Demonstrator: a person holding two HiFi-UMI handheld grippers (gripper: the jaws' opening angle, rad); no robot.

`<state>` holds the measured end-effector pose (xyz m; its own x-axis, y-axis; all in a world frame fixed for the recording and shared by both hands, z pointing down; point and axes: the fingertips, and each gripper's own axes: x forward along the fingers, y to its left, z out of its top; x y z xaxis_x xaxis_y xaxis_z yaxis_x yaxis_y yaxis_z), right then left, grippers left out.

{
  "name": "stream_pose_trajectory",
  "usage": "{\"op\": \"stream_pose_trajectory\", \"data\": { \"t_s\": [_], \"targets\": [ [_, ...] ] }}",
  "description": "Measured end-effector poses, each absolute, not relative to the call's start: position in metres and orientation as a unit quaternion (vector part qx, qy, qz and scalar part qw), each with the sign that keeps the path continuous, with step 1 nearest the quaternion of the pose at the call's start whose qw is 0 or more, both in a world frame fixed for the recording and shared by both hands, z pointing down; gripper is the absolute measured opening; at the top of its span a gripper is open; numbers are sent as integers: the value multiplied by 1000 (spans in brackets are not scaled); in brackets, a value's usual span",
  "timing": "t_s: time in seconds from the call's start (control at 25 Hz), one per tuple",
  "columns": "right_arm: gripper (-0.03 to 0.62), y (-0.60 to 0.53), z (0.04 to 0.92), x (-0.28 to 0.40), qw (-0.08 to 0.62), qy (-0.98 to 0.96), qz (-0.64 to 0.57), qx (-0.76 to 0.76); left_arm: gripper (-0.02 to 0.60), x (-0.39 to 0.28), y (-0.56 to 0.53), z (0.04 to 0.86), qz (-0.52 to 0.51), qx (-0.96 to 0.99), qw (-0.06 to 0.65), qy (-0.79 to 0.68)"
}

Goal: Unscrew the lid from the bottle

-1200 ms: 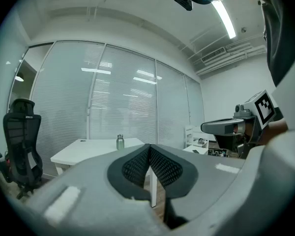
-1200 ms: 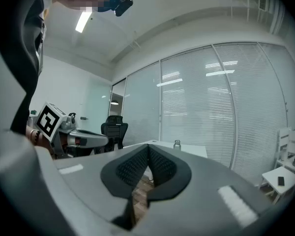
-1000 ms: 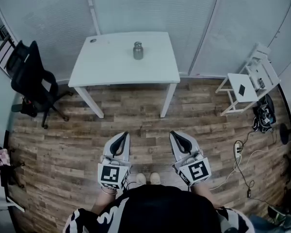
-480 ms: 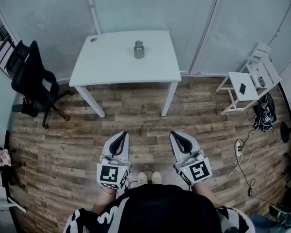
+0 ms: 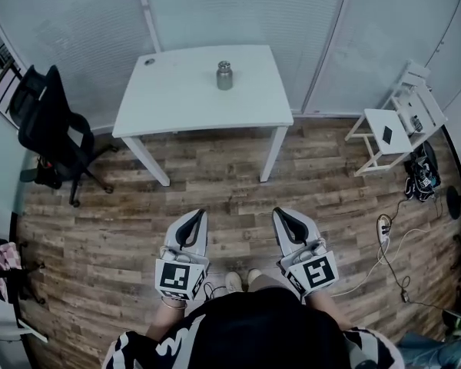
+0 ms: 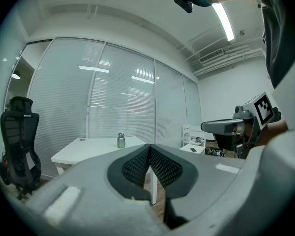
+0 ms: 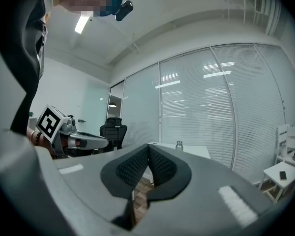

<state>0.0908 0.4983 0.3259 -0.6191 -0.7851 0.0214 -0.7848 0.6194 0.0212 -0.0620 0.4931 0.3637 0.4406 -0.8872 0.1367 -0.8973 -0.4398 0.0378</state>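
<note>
One small metal bottle (image 5: 224,76) stands upright on the white table (image 5: 177,106), toward its far edge and well apart from both grippers. It looks like brushed steel, so I judge it to be stiff, not fragile, and rather smooth, perhaps a little slippery. It is probably light if it is empty; whether it holds liquid I cannot tell. The lid (image 5: 224,65) is the narrower cap on top. A good hold, I think, is for one gripper to take the wide body low down, so that it does not turn, while the other pinches the lid from the sides.

The left gripper (image 5: 194,217) has its jaws pressed together; the textured pads (image 6: 132,167) meet with nothing between them. The right gripper (image 5: 283,217) is the same, jaws fully together and empty. Both are near the person, over the wooden floor (image 5: 230,175), pointing toward the far table and touching nothing.
</note>
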Motion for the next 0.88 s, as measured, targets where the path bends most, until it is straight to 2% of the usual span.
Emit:
{"op": "stream_pose_trajectory", "data": {
  "t_s": [0.88],
  "targets": [
    [-3, 446, 328, 86, 8, -896, -8, 444, -2, -73, 445, 362, 54, 844, 38, -532]
  ]
}}
